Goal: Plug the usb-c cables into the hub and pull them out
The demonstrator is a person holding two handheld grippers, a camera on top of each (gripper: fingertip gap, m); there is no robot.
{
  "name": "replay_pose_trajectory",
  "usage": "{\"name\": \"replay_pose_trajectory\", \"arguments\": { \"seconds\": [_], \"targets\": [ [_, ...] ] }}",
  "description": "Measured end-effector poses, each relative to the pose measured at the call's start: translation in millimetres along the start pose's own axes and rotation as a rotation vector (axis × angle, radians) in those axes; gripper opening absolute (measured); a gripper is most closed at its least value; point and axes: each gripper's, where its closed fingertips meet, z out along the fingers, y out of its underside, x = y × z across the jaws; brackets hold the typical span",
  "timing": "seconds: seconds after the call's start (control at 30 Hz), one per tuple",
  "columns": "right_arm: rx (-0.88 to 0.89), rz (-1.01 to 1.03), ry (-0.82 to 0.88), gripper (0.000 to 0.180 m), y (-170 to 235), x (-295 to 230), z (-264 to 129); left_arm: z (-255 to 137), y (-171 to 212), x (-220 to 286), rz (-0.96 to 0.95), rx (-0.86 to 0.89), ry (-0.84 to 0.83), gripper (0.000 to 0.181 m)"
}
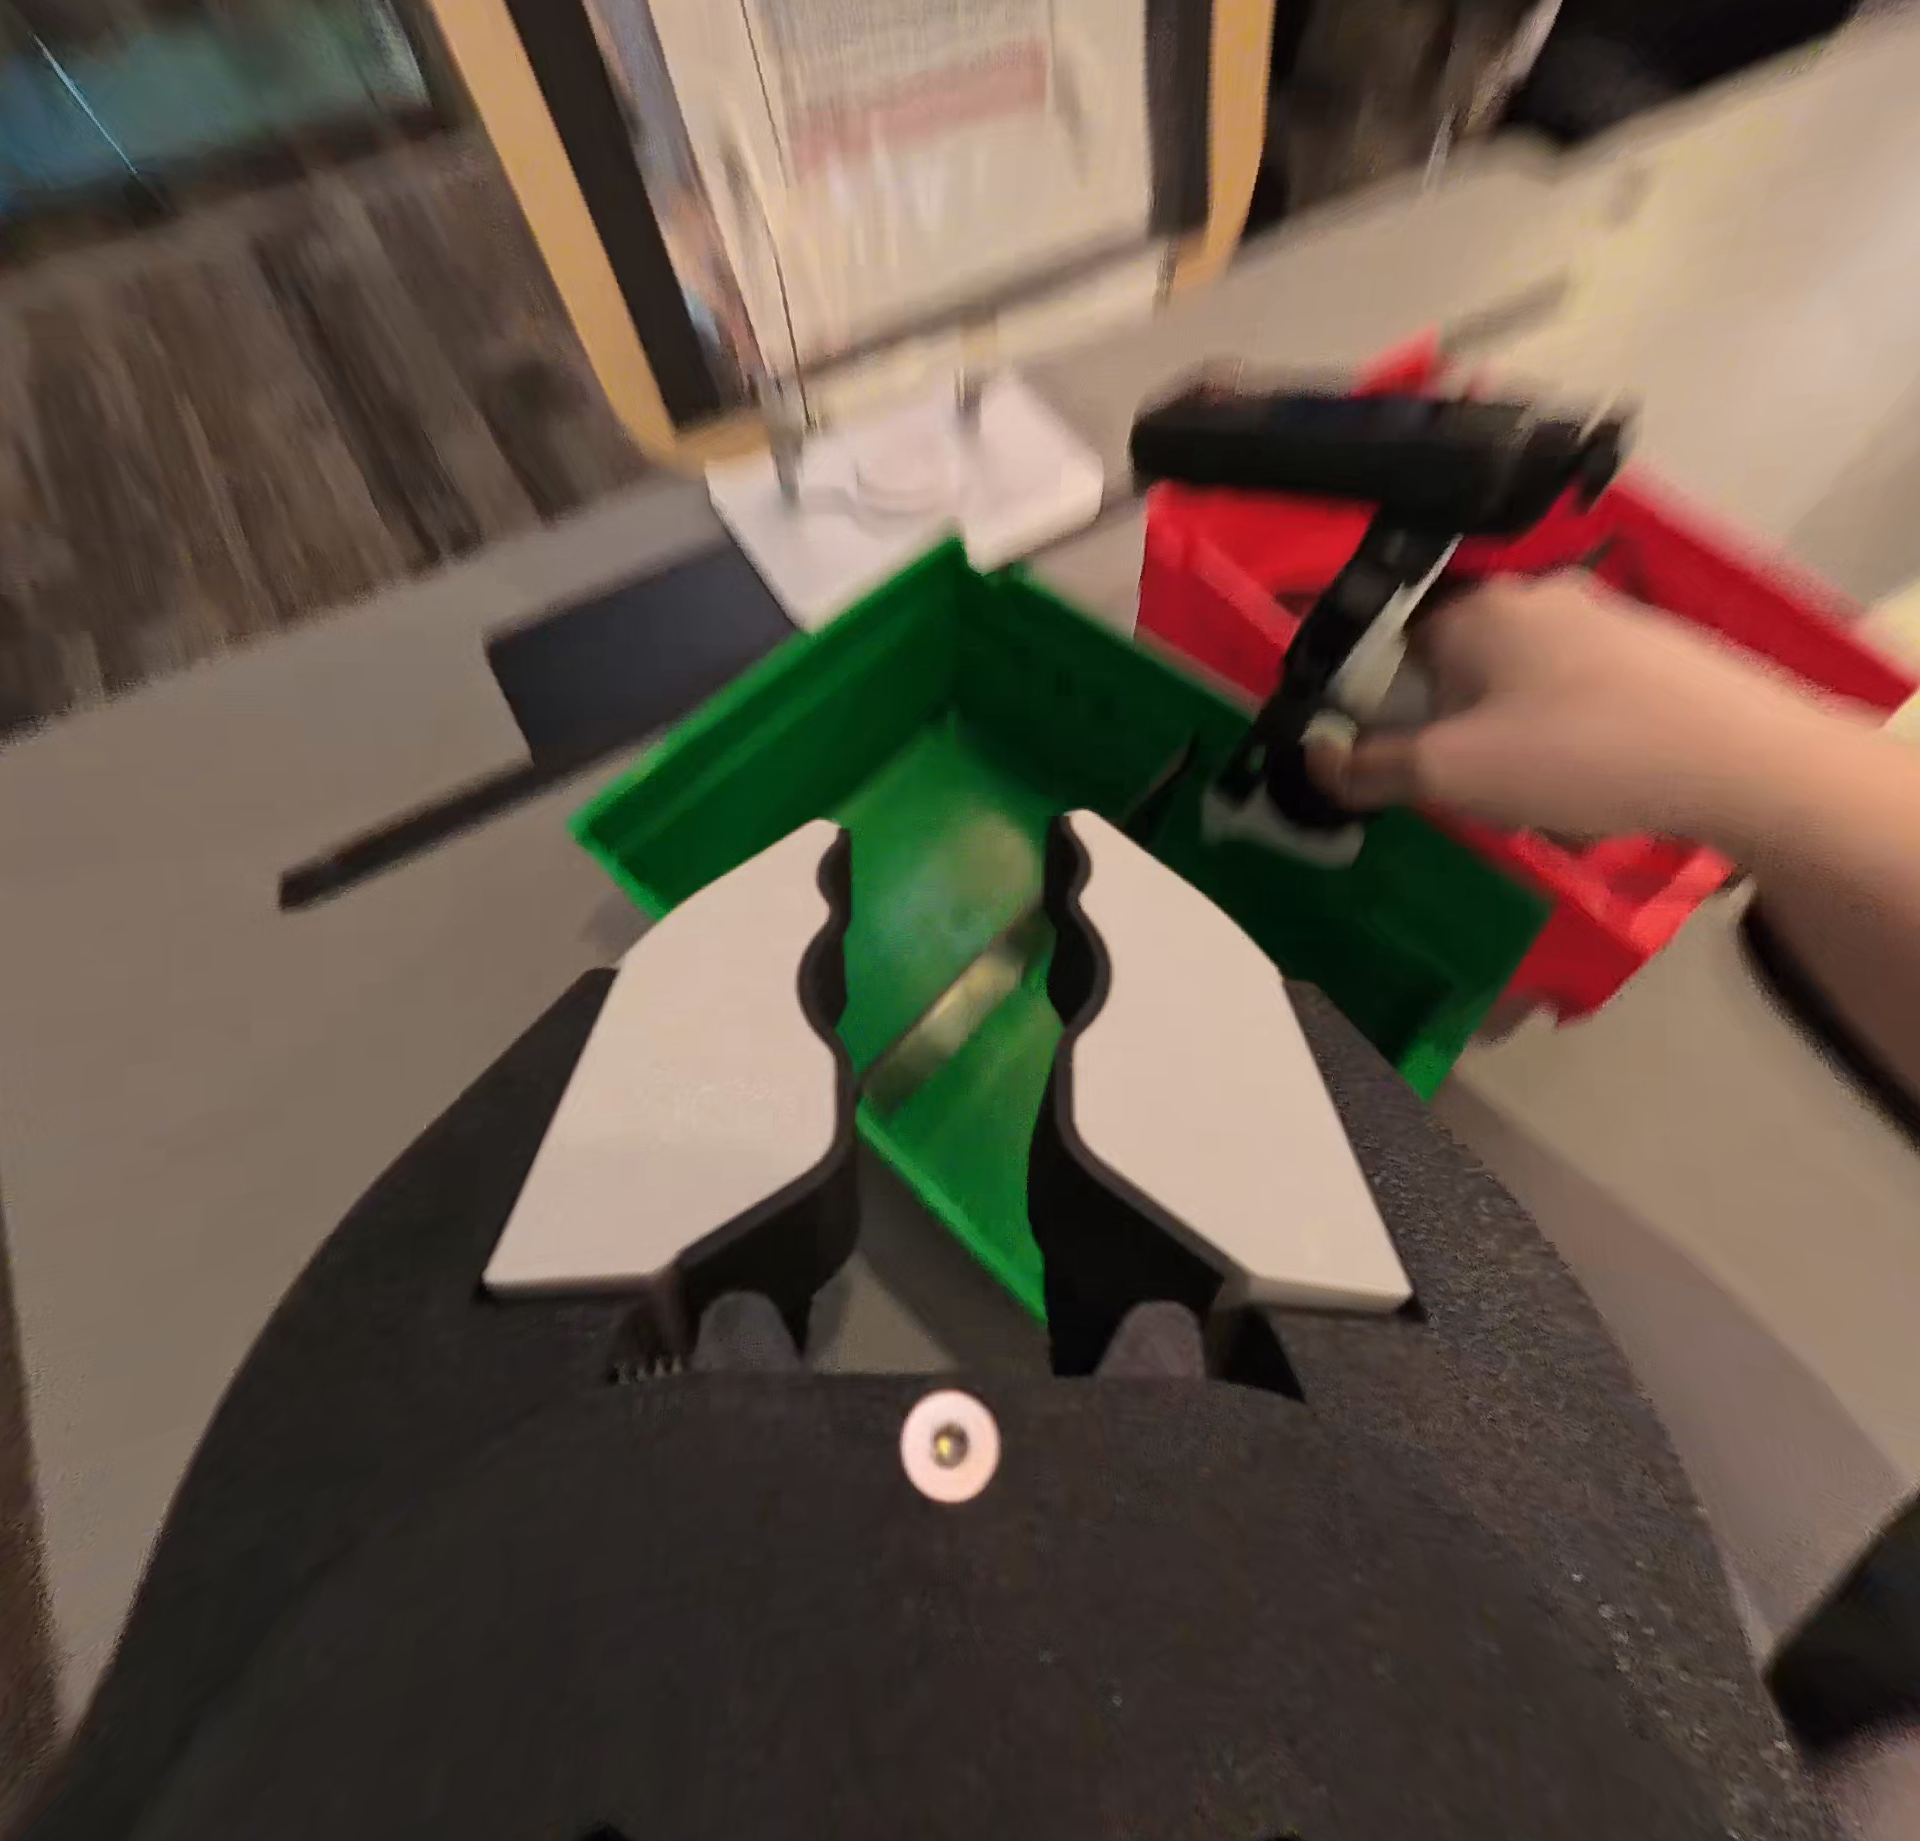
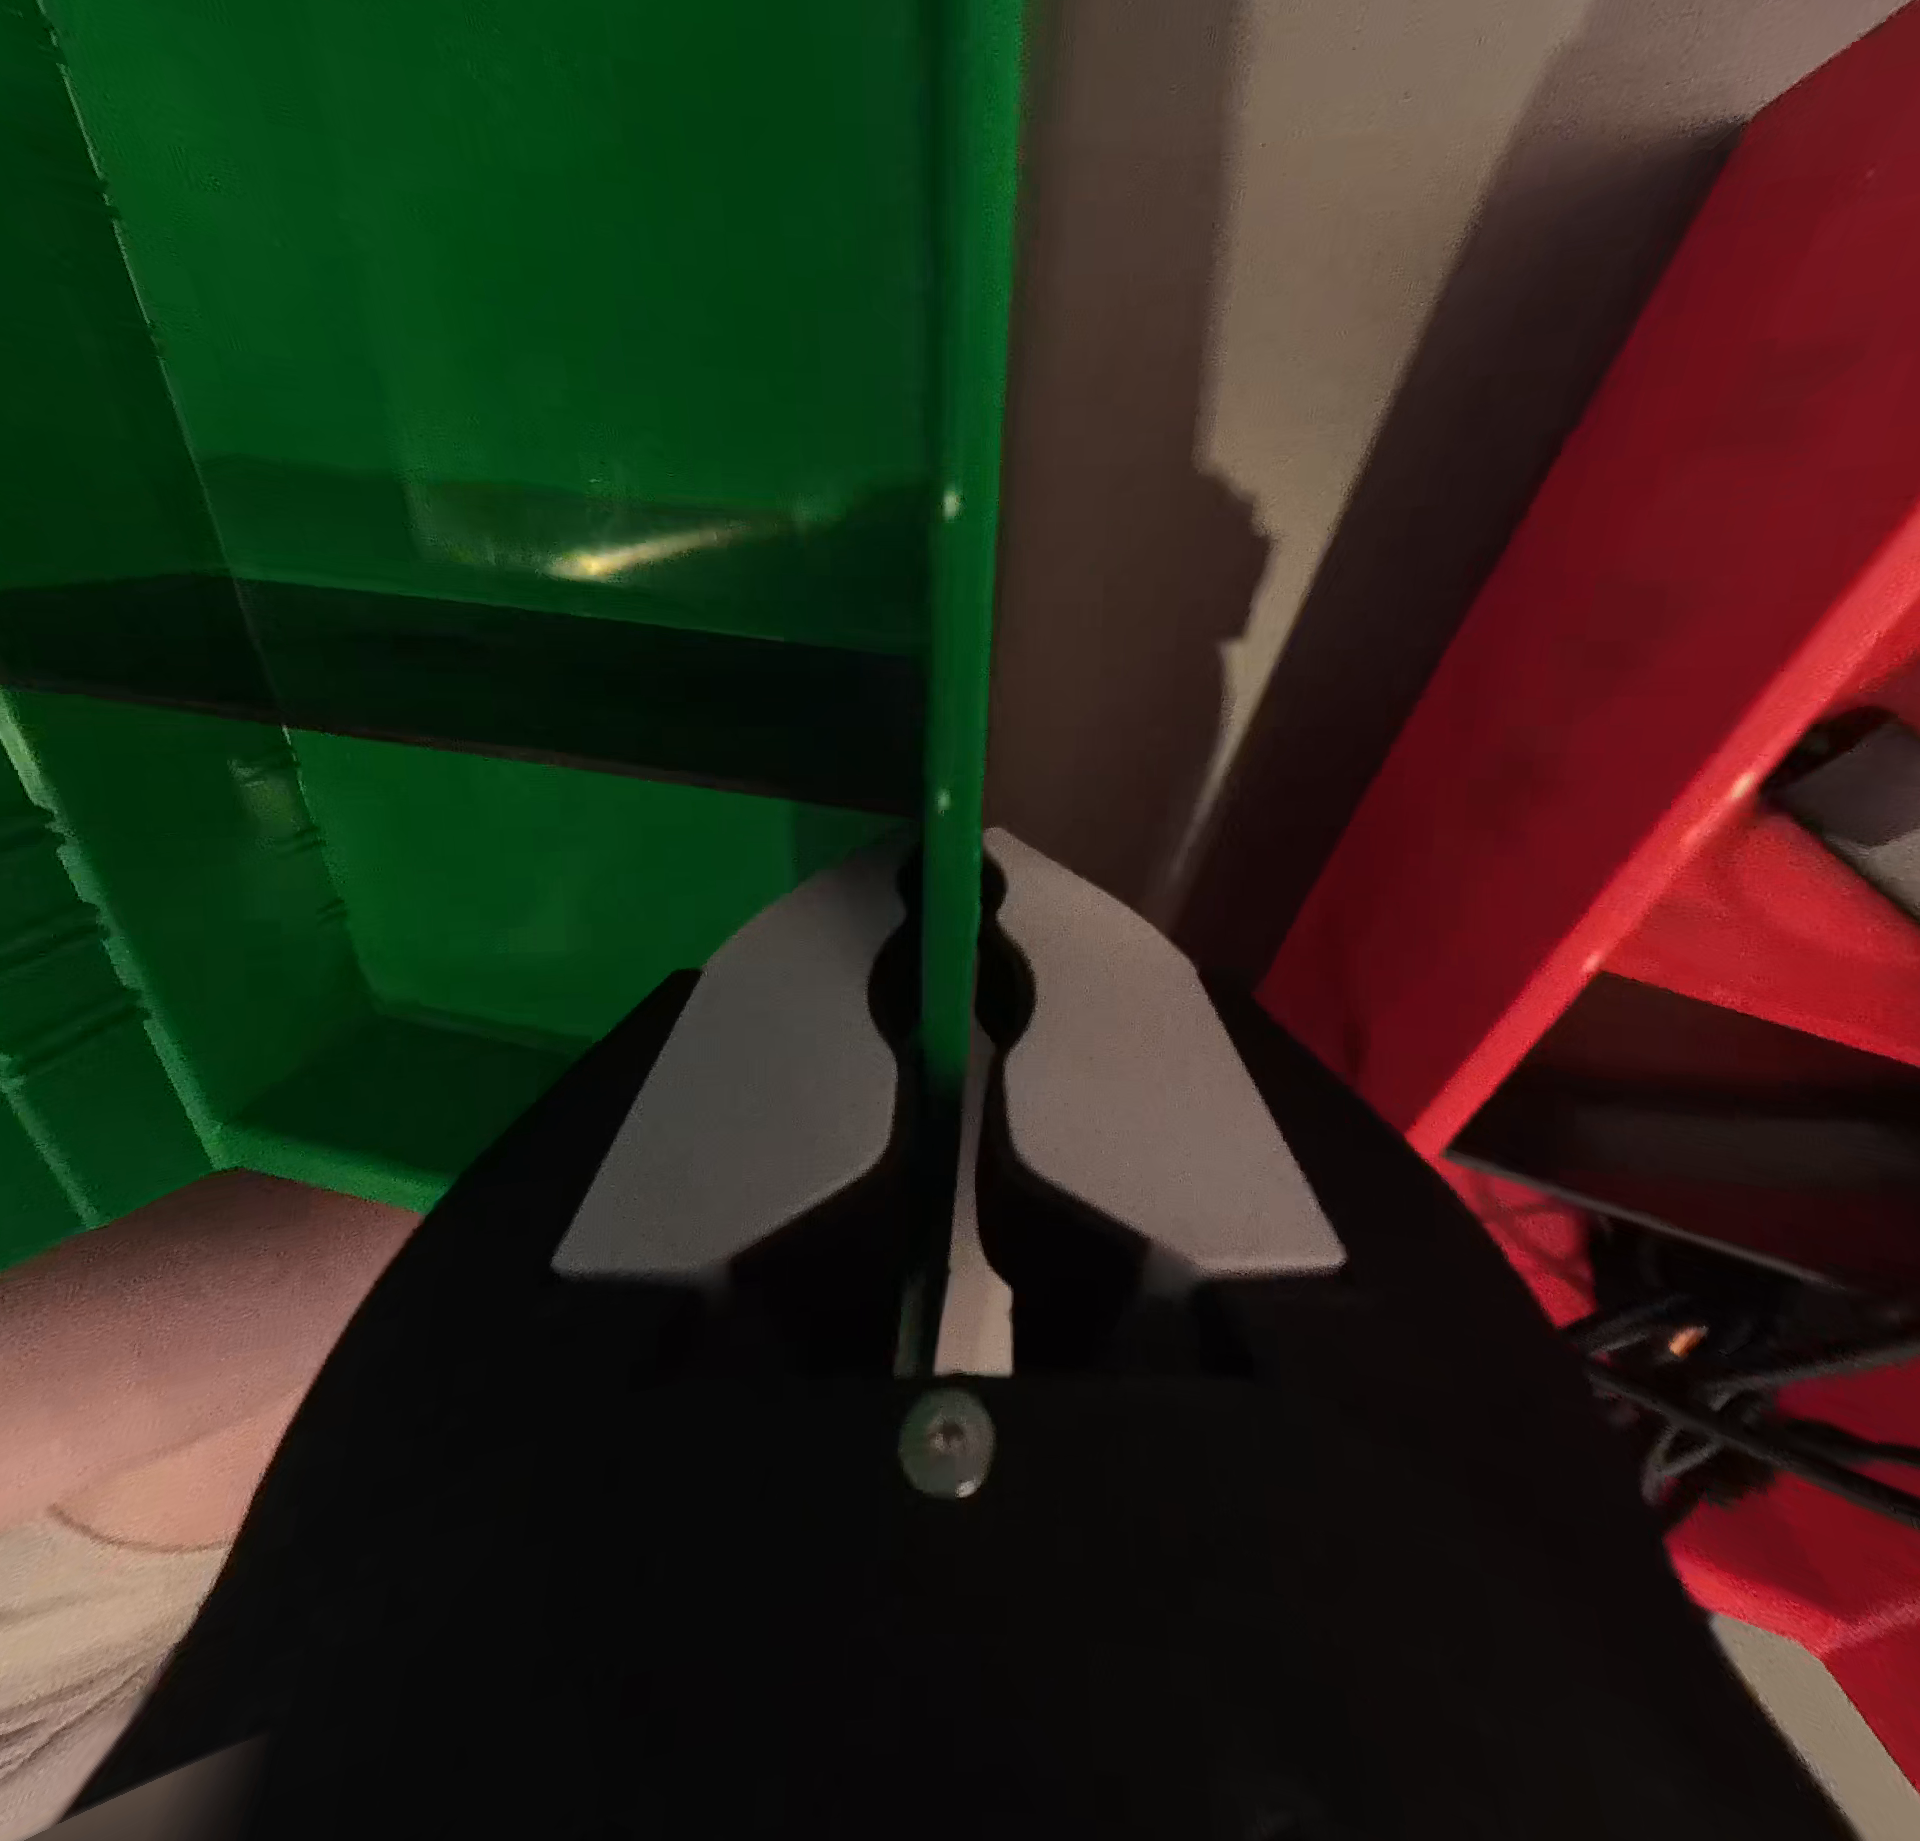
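The left gripper point(image 1: 951, 856) hangs above the near corner of a green tray point(image 1: 748, 752), its pale fingers point(image 1: 717, 1043) spread at a middling gap with nothing between them. Through that gap shows the tray's floor, where a flat silvery bar point(image 1: 961, 1012), blurred by motion and lying on a slant, is probably the hub; no ports can be made out on it. The tray is an open box with low walls, set on a light grey desk point(image 1: 208, 960), and a red tray point(image 1: 1714, 607) stands just beside it on the far right. In the left wrist view a hand point(image 1: 1538, 711) holds the right gripper point(image 1: 1283, 835) tipped down onto the green tray's right side. The right wrist view shows that right gripper point(image 2: 949, 872) closed narrow upon the tray's thin right wall point(image 2: 971, 337), one finger inside and one outside. Within the tray a dark strip point(image 2: 520, 690) crosses the floor, with a faint metallic glint behind it. In the red tray point(image 2: 1662, 648) lies a tangle of thin black cables point(image 2: 1745, 1417), well apart from both grippers, plugs too small to tell.
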Motion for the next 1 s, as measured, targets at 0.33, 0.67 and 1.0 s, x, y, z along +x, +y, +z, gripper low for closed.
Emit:
{"name": "replay_pose_trajectory", "arguments": {
  "seconds": [0.33,0.67,1.0],
  "targets": [
    [0.090,-0.073,-0.125,0.005,0.9,-1.3,-156.4,-180.2,-76.4,3.3,-0.266,1.008,0.155,0.067],
    [0.147,0.423,0.148,0.005,195.7,266.0,-270.3,-116.7,-75.7,58.1,-0.146,0.700,0.371,0.087],
    [0.099,0.873,0.101,0.008,403.9,394.0,-227.5,52.4,-35.6,134.6,0.029,0.048,0.378,0.093]
  ]
}}
